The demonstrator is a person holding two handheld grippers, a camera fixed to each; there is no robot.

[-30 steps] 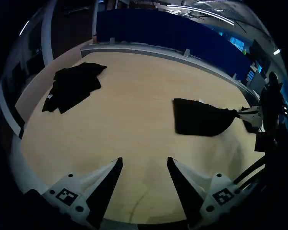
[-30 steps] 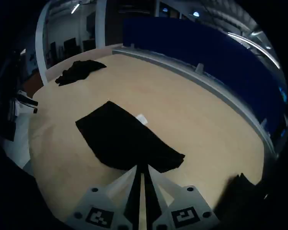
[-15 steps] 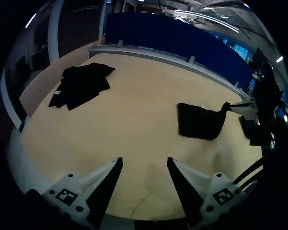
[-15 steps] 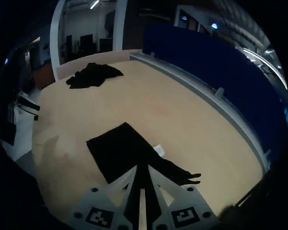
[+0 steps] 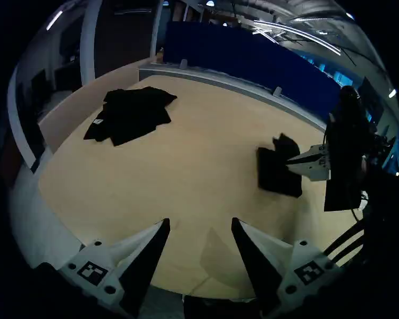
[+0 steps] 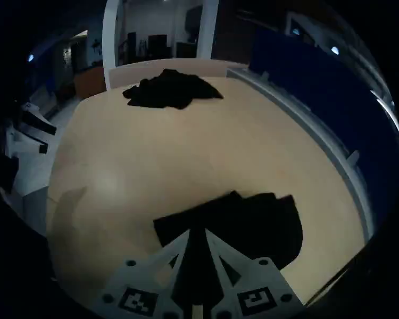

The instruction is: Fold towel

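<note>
Your left gripper (image 5: 199, 222) hangs above the near edge of the table (image 5: 189, 159), fingers spread wide and holding nothing. Your right gripper (image 6: 198, 232) is clamped, both fingers pinching the black towel (image 6: 252, 223) at its near edge. The towel lies bunched on the right part of the table, on the side of the blue partition (image 6: 327, 90). A heap of dark cloth (image 5: 131, 106) lies at the far left, well apart from the towel.
</note>
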